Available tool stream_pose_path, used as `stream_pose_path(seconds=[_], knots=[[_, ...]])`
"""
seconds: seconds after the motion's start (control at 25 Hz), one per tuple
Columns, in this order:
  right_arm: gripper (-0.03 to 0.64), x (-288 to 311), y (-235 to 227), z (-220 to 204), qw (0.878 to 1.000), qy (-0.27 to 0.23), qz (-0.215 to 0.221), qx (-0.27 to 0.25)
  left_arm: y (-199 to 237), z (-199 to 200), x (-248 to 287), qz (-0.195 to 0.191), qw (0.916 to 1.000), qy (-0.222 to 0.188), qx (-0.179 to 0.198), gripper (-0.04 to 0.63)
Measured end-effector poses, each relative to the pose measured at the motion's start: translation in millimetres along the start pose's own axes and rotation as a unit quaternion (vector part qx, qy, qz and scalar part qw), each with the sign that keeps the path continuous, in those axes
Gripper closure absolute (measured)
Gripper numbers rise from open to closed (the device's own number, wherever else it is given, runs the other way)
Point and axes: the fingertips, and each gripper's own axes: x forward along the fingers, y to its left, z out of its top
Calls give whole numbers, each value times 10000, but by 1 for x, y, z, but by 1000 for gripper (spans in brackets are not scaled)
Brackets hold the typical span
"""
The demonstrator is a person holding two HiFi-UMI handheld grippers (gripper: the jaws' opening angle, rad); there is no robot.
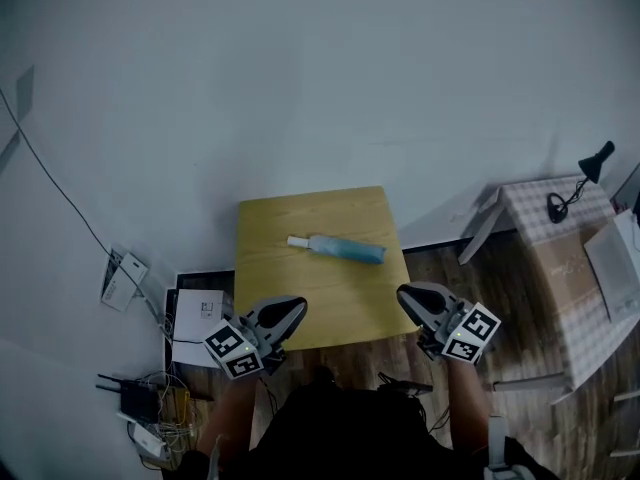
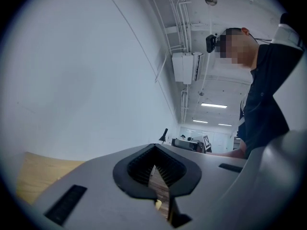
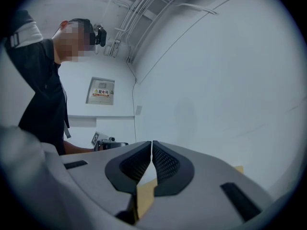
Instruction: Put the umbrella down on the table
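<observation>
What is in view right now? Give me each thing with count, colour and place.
table: 1, yellow wood, centre, against the wall
umbrella: 1, teal with a white handle, folded, lying on the table's far half
side table: 1, checked cloth, right
lamp: 1, black, on the side table's far end
cable: 1, dark, down the wall at left
box: 1, white, on the floor left of the table
router: 1, dark, among leads on the floor, lower left
person: 1, dark top, bottom centre
left tool: 1, grey, shut, empty, over the table's near left edge
right tool: 1, grey, shut, empty, over the near right edge
</observation>
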Motion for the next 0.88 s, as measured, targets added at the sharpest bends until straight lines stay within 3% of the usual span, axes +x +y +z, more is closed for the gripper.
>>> stream_pose_path(seconds=[0.2, 0.4, 0.64, 0.88], knots=[[592, -61, 37, -1, 9973, -293, 343, 571, -70, -24, 16, -36, 9998, 166, -125, 583], [592, -129, 59, -23, 9881, -682, 348, 1333, -141, -61, 18, 26, 9991, 352, -246, 583], [592, -166, 100, -56, 9868, -490, 612, 1415, -206, -108, -3, 141, 9954, 821, -473, 583], [592, -179, 144, -68, 9823, -574, 1061, 1433, -239, -110, -16, 215, 9935, 1025, -448, 583]])
